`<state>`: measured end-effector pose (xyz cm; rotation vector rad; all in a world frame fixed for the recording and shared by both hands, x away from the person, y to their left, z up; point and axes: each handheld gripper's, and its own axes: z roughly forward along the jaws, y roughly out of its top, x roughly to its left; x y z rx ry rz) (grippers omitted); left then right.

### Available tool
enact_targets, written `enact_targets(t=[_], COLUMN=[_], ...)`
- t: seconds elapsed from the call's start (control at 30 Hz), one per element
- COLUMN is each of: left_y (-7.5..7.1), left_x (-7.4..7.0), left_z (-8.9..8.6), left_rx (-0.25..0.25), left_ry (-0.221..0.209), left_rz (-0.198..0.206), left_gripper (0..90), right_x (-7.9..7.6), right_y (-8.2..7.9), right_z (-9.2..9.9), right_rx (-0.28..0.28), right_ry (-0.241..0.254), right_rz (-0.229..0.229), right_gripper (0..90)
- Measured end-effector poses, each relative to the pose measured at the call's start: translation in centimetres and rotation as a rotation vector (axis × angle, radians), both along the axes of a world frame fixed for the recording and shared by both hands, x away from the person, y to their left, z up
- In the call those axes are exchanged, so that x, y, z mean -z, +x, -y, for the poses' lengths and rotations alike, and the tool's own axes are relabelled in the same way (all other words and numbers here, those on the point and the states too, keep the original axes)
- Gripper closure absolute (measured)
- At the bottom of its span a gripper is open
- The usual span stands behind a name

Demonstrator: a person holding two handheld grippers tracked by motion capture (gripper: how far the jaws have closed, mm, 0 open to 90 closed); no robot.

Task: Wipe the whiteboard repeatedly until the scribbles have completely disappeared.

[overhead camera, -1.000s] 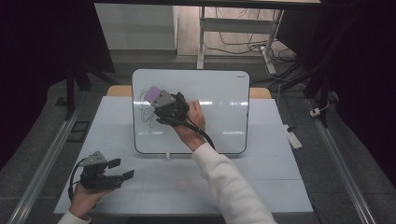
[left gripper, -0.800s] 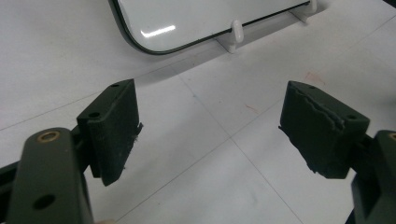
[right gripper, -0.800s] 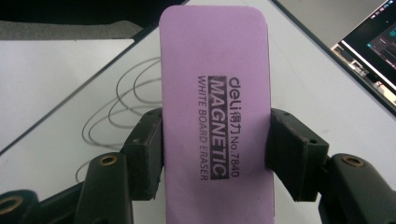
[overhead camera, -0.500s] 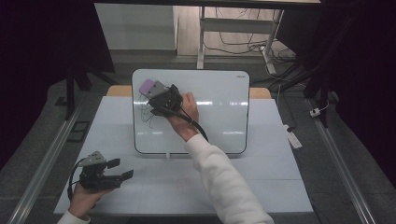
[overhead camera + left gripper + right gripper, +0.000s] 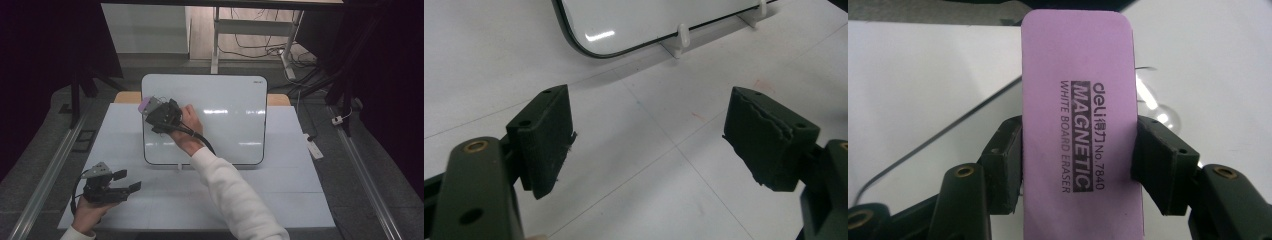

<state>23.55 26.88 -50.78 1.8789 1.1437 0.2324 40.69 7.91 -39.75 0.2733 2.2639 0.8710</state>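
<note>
A white whiteboard (image 5: 225, 120) stands tilted on small white feet at the middle of the table. My right gripper (image 5: 150, 111) is at the board's upper left corner, shut on a purple magnetic whiteboard eraser (image 5: 146, 105). In the right gripper view both pads press the long sides of the eraser (image 5: 1080, 120), with the whiteboard (image 5: 1208, 55) behind it. A faint dark mark (image 5: 1146, 69) shows on the board beside the eraser. My left gripper (image 5: 127, 181) rests low at the table's front left, open, nothing between its jaws. The left gripper view shows the whiteboard's lower corner (image 5: 624, 25) ahead.
The white table top (image 5: 280, 195) extends around the board. Metal rails (image 5: 45, 175) run along both sides of the table. A white power strip (image 5: 315, 146) lies off the table's right edge. Cables and a desk frame (image 5: 250, 45) stand beyond the far edge.
My right gripper has slid the eraser left and slightly up across the board toward its upper left corner. The left gripper has stayed in place.
</note>
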Motion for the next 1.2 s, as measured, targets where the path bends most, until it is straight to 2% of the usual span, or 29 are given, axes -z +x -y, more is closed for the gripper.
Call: enact_targets(t=[0.13,0.17,0.4,0.5,0.67,0.87,0.97,1.03,1.2], left_y=[-0.1,-0.1,-0.1,-0.1,-0.1,-0.1,-0.1,-0.1,-0.2], left_x=[0.0,0.0,0.0,0.0,0.0,0.0,0.0,0.0,-0.1], left_z=[0.1,0.1,0.0,0.0,0.0,0.0,0.0,0.0,0.0], left_rx=[0.002,0.002,0.003,0.002,0.002,0.001,0.002,0.002,0.002], left_ry=[0.002,0.003,0.003,0.000,0.000,0.000,0.001,0.001,0.000], left_rz=[0.000,0.001,-0.001,-0.001,0.000,0.001,0.001,0.001,0.002], left_gripper=[20.2,20.3,20.3,20.3,20.2,20.3,20.3,20.2,20.2], right_x=[0.0,-0.2,-1.9,-2.4,-2.2,-0.5,-0.1,-0.5,-2.2], right_y=[0.2,0.3,1.6,2.2,2.1,0.8,0.5,0.9,2.2], right_z=[0.2,0.4,1.7,1.9,1.1,-0.7,-1.0,-0.6,0.3], right_rx=[-0.007,0.003,0.089,0.108,0.091,0.026,0.024,0.037,0.106], right_ry=[0.035,0.049,0.150,0.188,0.176,0.136,0.134,0.167,0.236], right_rz=[-0.026,-0.035,-0.019,-0.026,-0.023,-0.060,-0.052,-0.075,-0.065], right_gripper=[40.1,40.1,40.0,40.0,40.0,40.0,40.0,40.1,40.1])
